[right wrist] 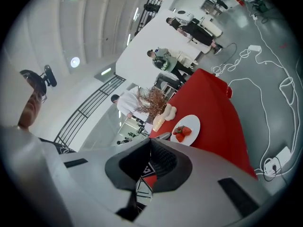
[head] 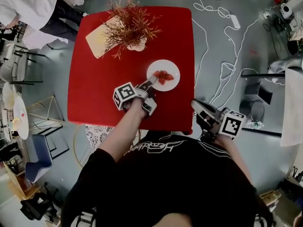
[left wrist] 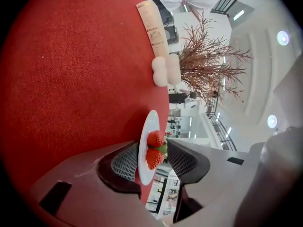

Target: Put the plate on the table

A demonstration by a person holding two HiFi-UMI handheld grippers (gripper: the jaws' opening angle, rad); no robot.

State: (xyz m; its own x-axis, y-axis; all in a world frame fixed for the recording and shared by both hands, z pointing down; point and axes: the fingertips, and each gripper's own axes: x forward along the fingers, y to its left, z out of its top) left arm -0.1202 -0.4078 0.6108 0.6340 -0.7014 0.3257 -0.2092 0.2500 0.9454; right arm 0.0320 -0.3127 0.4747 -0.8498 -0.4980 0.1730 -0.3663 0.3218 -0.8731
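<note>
A small white plate point(head: 163, 68) with red strawberries point(head: 164, 76) lies flat on the red table point(head: 94, 89), near its right front part. My left gripper point(head: 149, 83) reaches to the plate's near rim. In the left gripper view the plate point(left wrist: 150, 122) stands between the two pads with the strawberries point(left wrist: 155, 157) on it, and there is space on both sides, so the left gripper point(left wrist: 152, 150) is open around the rim. My right gripper point(head: 202, 110) hangs off the table's right front corner, shut with nothing in it point(right wrist: 150, 143); it sees the plate point(right wrist: 189, 126) from afar.
A pale vase with dried reddish branches point(head: 130, 25) and a cream card point(head: 97, 39) stand at the table's far side. White cables point(head: 222, 56) trail over the floor to the right. Chairs and a small table point(head: 19, 112) stand left; a person point(head: 28, 4) is at the top left.
</note>
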